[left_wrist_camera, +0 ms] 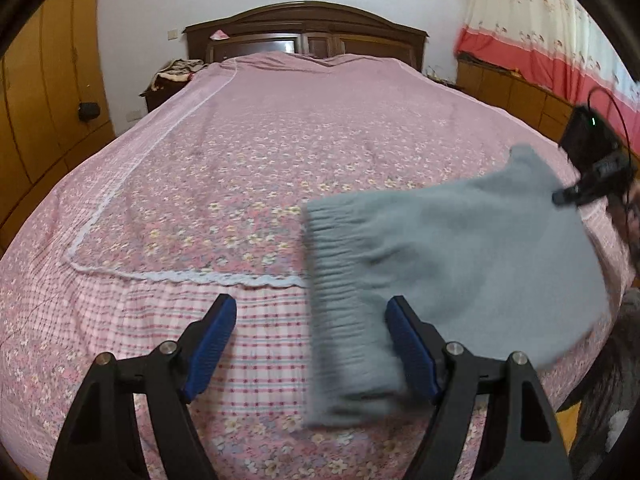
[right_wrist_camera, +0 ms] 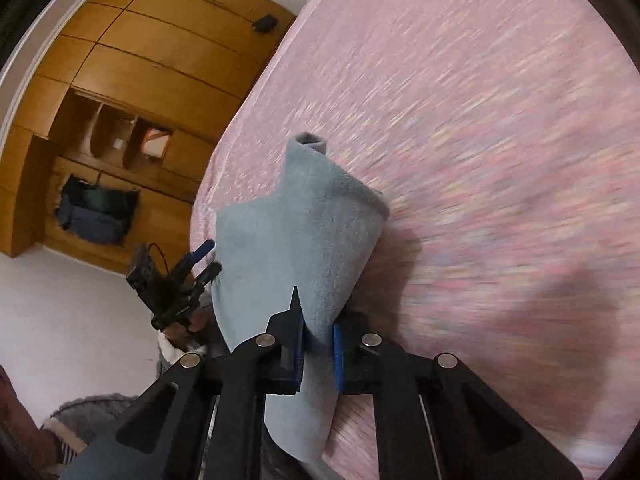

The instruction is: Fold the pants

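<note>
The pants (left_wrist_camera: pixel 452 264) are light grey-blue fleece with a ribbed waistband, blurred with motion, hanging over the near right part of the pink floral bed (left_wrist_camera: pixel 240 160). My left gripper (left_wrist_camera: pixel 310 344) is open; the waistband hangs between its blue pads without being clamped. My right gripper (right_wrist_camera: pixel 318 348) is shut on the pants (right_wrist_camera: pixel 304 232) and holds them above the bed (right_wrist_camera: pixel 480 160). The right gripper also shows at the right edge of the left wrist view (left_wrist_camera: pixel 592 176). The left gripper shows at the left of the right wrist view (right_wrist_camera: pixel 176 284).
A dark wooden headboard (left_wrist_camera: pixel 308 28) stands at the far end of the bed. Wooden wardrobes (left_wrist_camera: pixel 44 92) line the left wall. A low cabinet (left_wrist_camera: pixel 512 88) and red-and-white curtains (left_wrist_camera: pixel 552 32) are at the right. A nightstand with clutter (left_wrist_camera: pixel 172 76) is by the bed's far left.
</note>
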A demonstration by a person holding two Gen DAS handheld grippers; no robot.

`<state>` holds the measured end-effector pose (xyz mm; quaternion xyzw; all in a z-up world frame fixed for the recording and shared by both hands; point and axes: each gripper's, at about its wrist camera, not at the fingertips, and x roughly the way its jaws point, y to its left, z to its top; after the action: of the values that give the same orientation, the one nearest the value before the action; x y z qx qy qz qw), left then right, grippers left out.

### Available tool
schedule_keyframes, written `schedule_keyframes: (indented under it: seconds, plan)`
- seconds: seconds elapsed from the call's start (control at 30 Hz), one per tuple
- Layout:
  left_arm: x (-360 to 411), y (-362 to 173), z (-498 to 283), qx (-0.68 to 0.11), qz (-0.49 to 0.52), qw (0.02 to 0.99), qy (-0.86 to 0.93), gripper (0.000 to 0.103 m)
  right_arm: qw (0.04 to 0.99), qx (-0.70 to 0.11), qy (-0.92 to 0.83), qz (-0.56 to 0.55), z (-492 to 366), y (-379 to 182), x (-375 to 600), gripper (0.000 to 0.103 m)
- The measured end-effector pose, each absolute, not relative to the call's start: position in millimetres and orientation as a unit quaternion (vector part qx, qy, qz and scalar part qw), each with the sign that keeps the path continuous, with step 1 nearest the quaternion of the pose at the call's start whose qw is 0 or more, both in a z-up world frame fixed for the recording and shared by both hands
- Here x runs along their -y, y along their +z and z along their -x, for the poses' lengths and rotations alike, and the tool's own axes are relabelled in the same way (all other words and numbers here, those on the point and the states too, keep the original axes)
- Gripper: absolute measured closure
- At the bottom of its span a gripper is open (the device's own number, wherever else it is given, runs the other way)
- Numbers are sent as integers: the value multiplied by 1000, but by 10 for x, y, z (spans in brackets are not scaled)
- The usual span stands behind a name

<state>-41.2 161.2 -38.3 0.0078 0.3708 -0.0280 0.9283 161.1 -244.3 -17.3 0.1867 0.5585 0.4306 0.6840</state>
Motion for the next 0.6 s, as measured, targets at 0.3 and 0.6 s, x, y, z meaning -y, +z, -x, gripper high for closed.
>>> schedule_keyframes:
  seconds: [0.3,0.6]
  plan:
    - [-1279,-503,274,-394,-57,914,-74,21,692,-572,367,-242,-1922,-518,3585,86]
    - [-1002,-420,219,-384,-65,917,-82,21,687,-534,381,-313,-1542,-508,3826,61]
